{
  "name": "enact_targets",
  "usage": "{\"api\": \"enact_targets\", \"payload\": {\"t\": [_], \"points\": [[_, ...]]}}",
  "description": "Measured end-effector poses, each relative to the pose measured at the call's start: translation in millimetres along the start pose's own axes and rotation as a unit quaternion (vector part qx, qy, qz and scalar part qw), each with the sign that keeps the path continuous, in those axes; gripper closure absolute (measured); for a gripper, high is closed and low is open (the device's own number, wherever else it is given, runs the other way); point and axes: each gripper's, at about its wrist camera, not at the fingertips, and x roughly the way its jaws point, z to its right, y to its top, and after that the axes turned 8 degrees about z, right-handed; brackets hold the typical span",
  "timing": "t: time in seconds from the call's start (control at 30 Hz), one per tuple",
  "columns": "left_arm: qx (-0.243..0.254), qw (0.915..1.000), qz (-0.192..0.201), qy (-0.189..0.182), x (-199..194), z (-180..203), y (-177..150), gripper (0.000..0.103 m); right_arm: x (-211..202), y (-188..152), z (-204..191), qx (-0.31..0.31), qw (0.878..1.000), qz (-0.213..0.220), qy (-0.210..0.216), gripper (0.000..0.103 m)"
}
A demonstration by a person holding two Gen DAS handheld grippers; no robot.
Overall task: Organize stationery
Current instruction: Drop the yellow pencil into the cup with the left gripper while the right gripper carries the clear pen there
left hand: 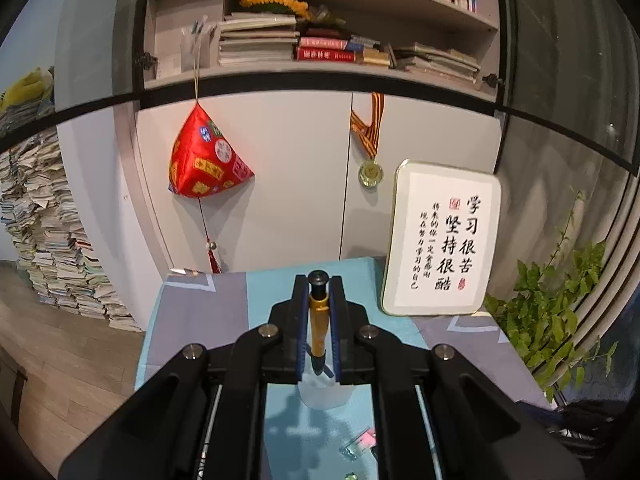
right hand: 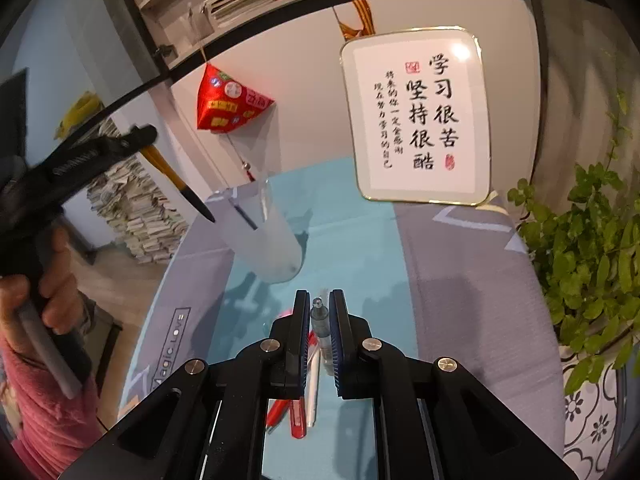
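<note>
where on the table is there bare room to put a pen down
Free: the grey cloth between the framed calligraphy and the potted plant. Crowded: near the frosted cup and the loose pens under the right gripper.

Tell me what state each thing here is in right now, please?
Left gripper: jaws shut on the yellow-barrelled black-tipped pen, held above the cup.
Right gripper: jaws shut on the clear grey pen.
Frosted translucent plastic cup: upright on the blue-grey tablecloth, one pen already inside.
Red and white pens: lying loose on the cloth.
Framed calligraphy plaque: leaning against the cabinet.
</note>
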Motion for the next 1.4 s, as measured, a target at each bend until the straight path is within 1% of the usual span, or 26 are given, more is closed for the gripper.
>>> {"api": "enact_targets", "payload": {"t": [0.1,0.27,0.5,0.7,0.77,0.8,0.83,0.87,0.9,0.93,0.97,1.0,1.07,1.2,1.4], "points": [[-0.001,0.9999,-0.01,0.011,12,-3,-9,0.095,-5,7,-3,-0.006,1.0,0.009,-0.002,0.092],[-0.014,0.999,-0.041,0.014,28,-10,-24,0.095,-9,15,-9,-0.013,1.0,0.021,0.001,0.092],[-0.028,0.9967,-0.075,0.011,40,-18,-45,0.095,-8,20,-15,-0.016,1.0,0.025,0.004,0.092],[-0.029,0.9947,-0.098,0.001,50,-19,-58,0.094,-6,22,-21,-0.018,1.0,0.023,0.006,0.092],[-0.035,0.9942,-0.102,0.002,51,-21,-60,0.091,-6,22,-23,-0.019,1.0,0.022,0.005,0.092],[-0.038,0.9943,-0.1,0.001,50,-21,-61,0.092,-6,22,-24,-0.02,1.0,0.022,0.005,0.092],[-0.039,0.9945,-0.097,0.001,49,-22,-62,0.09,-6,23,-25,-0.022,0.999,0.023,0.005,0.092],[-0.038,0.9949,-0.094,0.001,47,-23,-62,0.086,-6,23,-25,-0.023,0.999,0.023,0.005,0.092],[-0.037,0.9952,-0.091,0.002,45,-23,-62,0.076,-6,23,-26,-0.024,0.999,0.023,0.005,0.092],[-0.035,0.9956,-0.088,0.002,42,-24,-61,0.071,-6,24,-27,-0.024,0.999,0.023,0.004,0.092],[-0.033,0.9961,-0.081,0.003,38,-25,-61,0.062,-5,24,-27,-0.024,0.999,0.023,0.004,0.092],[-0.033,0.9968,-0.073,0.005,33,-26,-60,0.057,-5,25,-28,-0.025,0.999,0.023,0.004,0.092],[-0.03,0.9976,-0.062,0.009,25,-27,-61,0.056,-5,25,-28,-0.026,0.999,0.023,0.004,0.092],[-0.026,0.9982,-0.053,0.012,5,-33,-69,0.051,0,29,-34,-0.031,0.999,0.02,0.004,0.092],[-0.022,0.9985,-0.048,0.015,-17,-40,-86,0.047,10,44,-48,-0.041,0.999,0.02,0.005,0.092]]}}
